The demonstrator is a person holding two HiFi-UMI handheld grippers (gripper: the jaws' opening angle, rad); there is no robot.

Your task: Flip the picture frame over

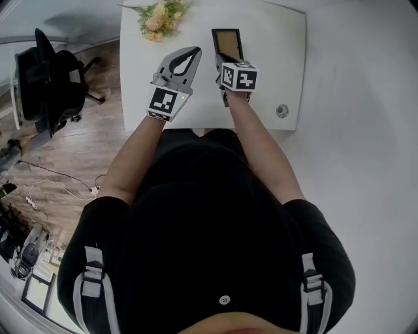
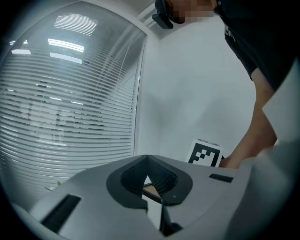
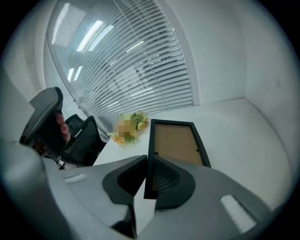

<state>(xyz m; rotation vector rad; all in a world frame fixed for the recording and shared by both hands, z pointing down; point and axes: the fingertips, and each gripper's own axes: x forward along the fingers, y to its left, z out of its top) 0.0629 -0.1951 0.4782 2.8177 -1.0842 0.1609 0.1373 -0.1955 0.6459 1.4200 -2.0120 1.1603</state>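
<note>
Right hand-held gripper (image 3: pixel 149 164): clenched on the picture frame (image 3: pixel 176 140). I see the frame's black left rim pinched between the pads, close to its near-left corner.
Left hand-held gripper (image 2: pixel 147 160): jaws closed tip to tip, nothing gripped. It hangs just left of the right one, over the desk (image 1: pixel 274 59), apart from the frame.
Frame pose: brown backing faces up toward me and the long side runs away from me. It is above the desk's middle strip with its near end in the jaws. I cannot tell whether the far edge touches the top.
Desk edges: near edge is right in front of my body; both arms cross it.
Flowers (image 1: pixel 160 16): at the far-left corner, near the frame's far end but apart from it.
Open room: the white top right of the frame runs open to the right edge; a round grommet (image 1: pixel 281 111) sits by the near-right corner.
Left side: an office chair (image 1: pixel 49 85) stands on the wood floor (image 1: pixel 78 150), well apart from the desk.
Behind: window blinds (image 2: pixel 70 117).
</note>
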